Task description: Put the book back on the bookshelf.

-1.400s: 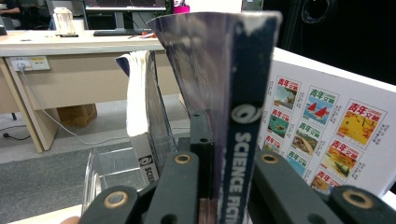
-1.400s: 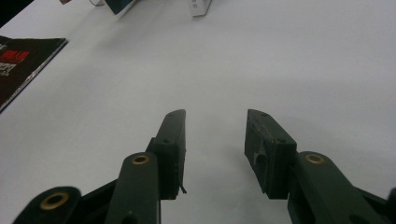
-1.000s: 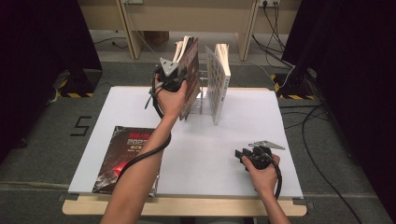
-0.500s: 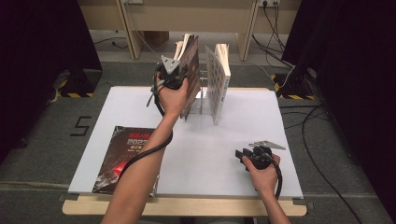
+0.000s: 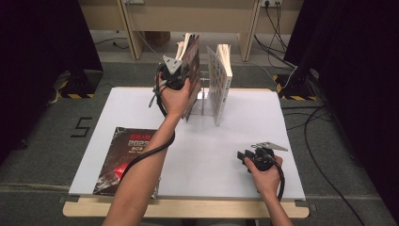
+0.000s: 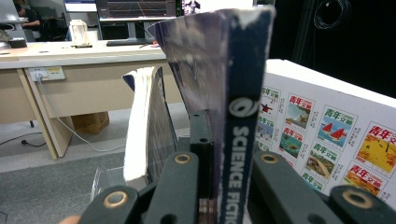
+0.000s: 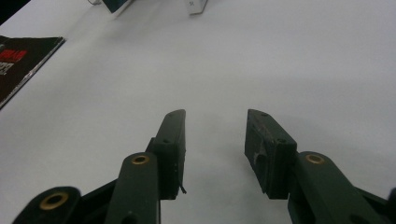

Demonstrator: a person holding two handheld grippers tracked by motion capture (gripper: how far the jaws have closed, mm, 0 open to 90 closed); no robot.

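Left tongs: clamped on the spine edge of the science fiction magazine, gripping low so the thin volume stays stiff and does not flop.
Magazine's place: held upright at the far middle of the bench, at the clear stand, just left of the white book standing there.
Likely reason: it appears to be going into the stand beside the other upright volumes.
Long axis: vertical, spine toward the near side and facing the left tongs' camera, pages running away toward the far side.
Right tongs: apart and holding nothing, resting low over the near right bench, probably kept out of the way.
Dark magazine: lying flat at the near left, well apart from the stand.
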